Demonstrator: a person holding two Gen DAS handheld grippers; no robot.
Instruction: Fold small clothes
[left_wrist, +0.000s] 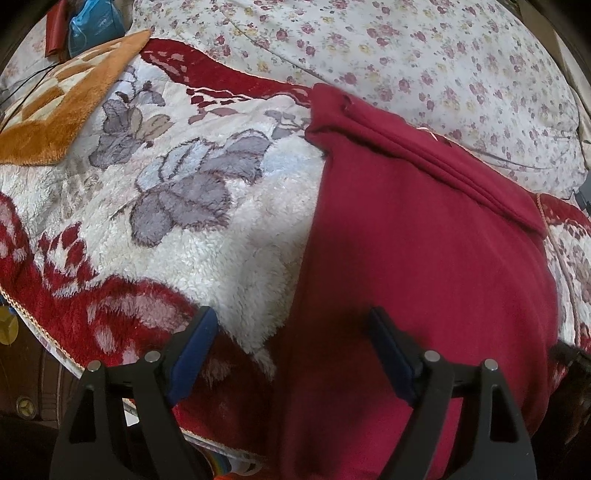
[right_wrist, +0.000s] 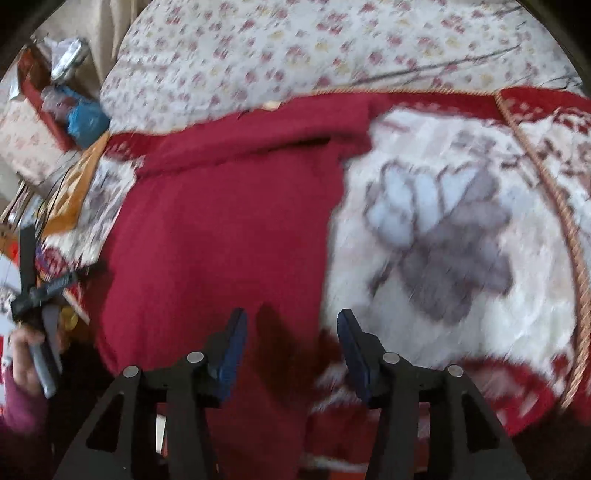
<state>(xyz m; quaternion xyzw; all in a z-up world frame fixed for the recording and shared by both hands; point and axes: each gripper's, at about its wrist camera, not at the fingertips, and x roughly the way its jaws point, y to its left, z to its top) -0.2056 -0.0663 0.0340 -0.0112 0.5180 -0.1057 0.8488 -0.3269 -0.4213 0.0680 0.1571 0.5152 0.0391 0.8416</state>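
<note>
Red garment spread on bed, both grippers poised at its near end.

Left wrist view: left gripper (left_wrist: 291, 332) jaws wide, empty, straddling the near left edge of the red garment (left_wrist: 417, 236), which lies flat on the fleece blanket (left_wrist: 207, 236), far end already turned over. Right wrist view, blurred: right gripper (right_wrist: 291, 332) jaws parted, nothing between, over the garment's right edge; likely lining up a grasp.

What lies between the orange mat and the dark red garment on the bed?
Only the fleece blanket with its grey flower print lies between the orange mat and the dark red garment. Nothing else rests on that stretch, as the left wrist view shows.
</note>
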